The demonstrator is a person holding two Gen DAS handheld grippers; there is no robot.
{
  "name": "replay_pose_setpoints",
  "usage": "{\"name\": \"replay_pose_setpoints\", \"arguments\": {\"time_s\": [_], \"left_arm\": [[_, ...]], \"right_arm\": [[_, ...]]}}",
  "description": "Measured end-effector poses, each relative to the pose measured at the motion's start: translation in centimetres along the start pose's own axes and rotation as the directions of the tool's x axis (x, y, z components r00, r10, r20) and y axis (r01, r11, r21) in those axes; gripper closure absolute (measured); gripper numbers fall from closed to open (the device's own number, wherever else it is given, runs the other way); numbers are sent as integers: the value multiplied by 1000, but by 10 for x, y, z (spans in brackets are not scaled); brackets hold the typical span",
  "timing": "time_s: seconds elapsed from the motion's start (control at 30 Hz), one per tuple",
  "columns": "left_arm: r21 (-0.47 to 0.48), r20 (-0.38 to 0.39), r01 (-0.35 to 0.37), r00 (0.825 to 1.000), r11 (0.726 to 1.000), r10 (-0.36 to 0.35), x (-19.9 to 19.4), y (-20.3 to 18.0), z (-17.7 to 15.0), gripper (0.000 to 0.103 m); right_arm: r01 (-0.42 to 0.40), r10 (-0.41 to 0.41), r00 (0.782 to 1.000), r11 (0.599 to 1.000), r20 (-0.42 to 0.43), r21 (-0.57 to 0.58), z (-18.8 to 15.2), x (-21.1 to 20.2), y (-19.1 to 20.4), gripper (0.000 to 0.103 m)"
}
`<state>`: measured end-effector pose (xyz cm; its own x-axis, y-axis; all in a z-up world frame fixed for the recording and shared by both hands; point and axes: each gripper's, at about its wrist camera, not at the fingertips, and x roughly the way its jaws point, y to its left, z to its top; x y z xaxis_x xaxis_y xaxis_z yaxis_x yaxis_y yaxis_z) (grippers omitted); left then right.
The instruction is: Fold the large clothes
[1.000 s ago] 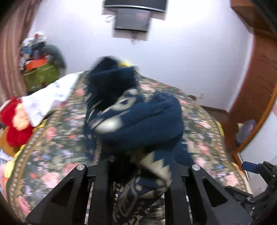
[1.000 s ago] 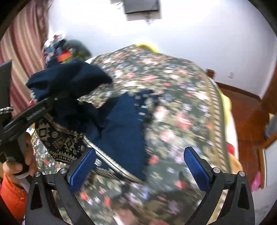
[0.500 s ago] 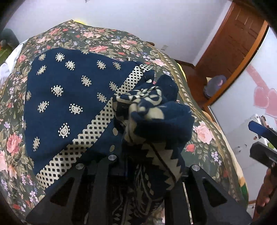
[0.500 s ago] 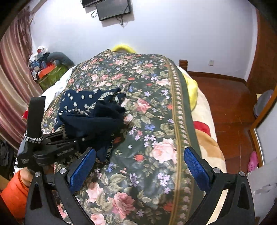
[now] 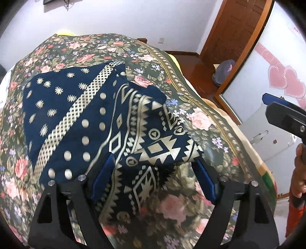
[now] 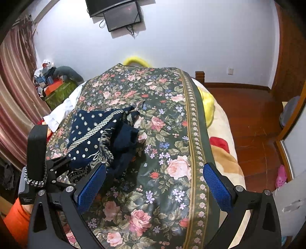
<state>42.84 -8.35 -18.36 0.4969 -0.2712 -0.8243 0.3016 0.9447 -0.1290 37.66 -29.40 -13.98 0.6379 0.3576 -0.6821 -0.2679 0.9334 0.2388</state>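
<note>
A navy garment (image 5: 80,118) with cream dots and geometric bands lies partly folded on the floral bedspread (image 5: 80,47). My left gripper (image 5: 154,180) points down over its near edge. Its jaws are opening, and a loose fold of the garment lies between the blue pads (image 5: 205,182) without being pressed. In the right wrist view the same garment (image 6: 95,130) sits at the left of the bedspread (image 6: 172,134), with my left gripper (image 6: 63,168) at its near side. My right gripper (image 6: 155,185) hangs open over bare bedspread to the right of the garment, holding nothing.
A screen (image 6: 122,17) hangs on the far wall. A heap of belongings (image 6: 55,84) and a striped curtain (image 6: 13,80) stand left of the bed, beside a white cloth (image 6: 63,109). A yellow pillow (image 6: 136,60) lies at the far end. Wooden floor (image 6: 248,118) and a door (image 5: 235,28) are on the right.
The left gripper held the bunched garment shut in its jaws; now the jaws stand wide and the garment lies spread on the bed. The left gripper tipped further down. The right gripper barely shifted.
</note>
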Motion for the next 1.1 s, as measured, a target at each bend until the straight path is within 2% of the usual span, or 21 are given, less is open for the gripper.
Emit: {"name": "replay_pose_setpoints", "arguments": {"time_s": [0.2, 0.27, 0.33, 0.47, 0.57, 0.73, 0.8, 0.83, 0.87, 0.97, 1.1], "left_arm": [[-60, 110, 42, 993, 997, -36, -61, 20, 2, 22], [-79, 146, 32, 989, 996, -20, -83, 31, 2, 22], [-93, 174, -9, 984, 996, 25, -100, 47, 3, 22], [-140, 164, -123, 976, 983, 145, -104, 87, 3, 21], [-206, 113, -130, 981, 970, 156, -89, 122, 1, 21], [-303, 17, -71, 997, 950, 80, -42, 164, -7, 21], [-332, 34, -2, 999, 943, 14, -32, 172, -8, 20], [-346, 51, 38, 998, 937, -22, -28, 177, -8, 17], [-352, 60, 60, 997, 934, -41, -26, 178, -9, 12], [-386, 83, 148, 989, 910, -126, -12, 189, -6, 7], [-437, 98, 264, 964, 860, -246, 8, 202, -1, 4]], "right_arm": [[-33, 33, 999, 999, 17, -35, 8, -7, 11, 2], [-44, 45, 999, 998, 19, -50, 12, -4, 18, 1], [-76, 77, 997, 996, 18, -53, 16, 5, 27, 0], [-153, 151, 988, 987, -40, -48, 25, 36, 46, 0], [-212, 209, 972, 977, -113, -19, 29, 74, 57, 0], [-247, 256, 938, 967, -233, 71, 29, 139, 58, 0], [-238, 253, 928, 967, -273, 86, 27, 162, 58, 0], [-242, 256, 924, 967, -284, 85, 27, 169, 58, 0], [-250, 263, 918, 965, -296, 84, 26, 177, 59, 0], [-297, 311, 893, 950, -327, 93, 27, 197, 60, 0], [-350, 377, 860, 926, -345, 140, 28, 221, 54, 0]]}}
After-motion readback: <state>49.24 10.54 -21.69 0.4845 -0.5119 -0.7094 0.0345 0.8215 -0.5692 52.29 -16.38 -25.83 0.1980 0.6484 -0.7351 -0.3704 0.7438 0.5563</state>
